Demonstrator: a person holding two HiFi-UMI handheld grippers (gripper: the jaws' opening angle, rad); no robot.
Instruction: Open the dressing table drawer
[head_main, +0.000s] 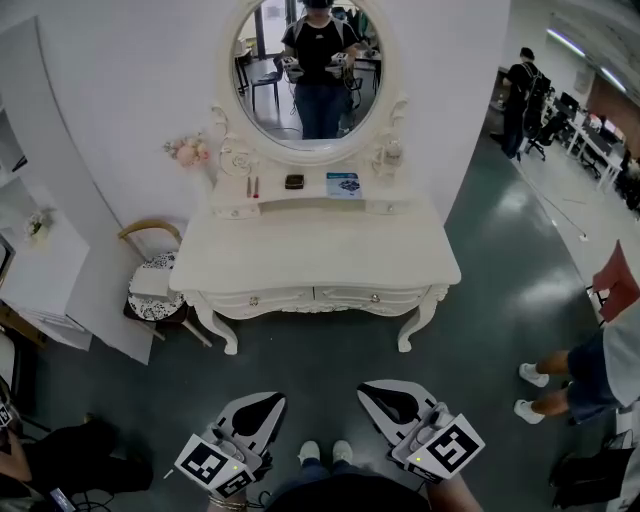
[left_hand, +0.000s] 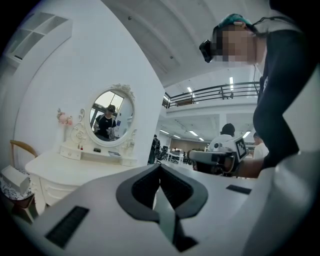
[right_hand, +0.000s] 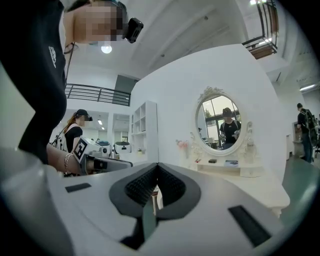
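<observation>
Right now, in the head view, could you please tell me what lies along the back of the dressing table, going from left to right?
In order: pink flowers → two thin sticks → small dark box → blue card.

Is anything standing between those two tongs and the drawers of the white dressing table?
Nothing visible. Only bare floor lies between the left tongs, the right tongs and the drawers. The chair stands beside the dressing table, at its left end, and a bystander stands off to the right.
</observation>
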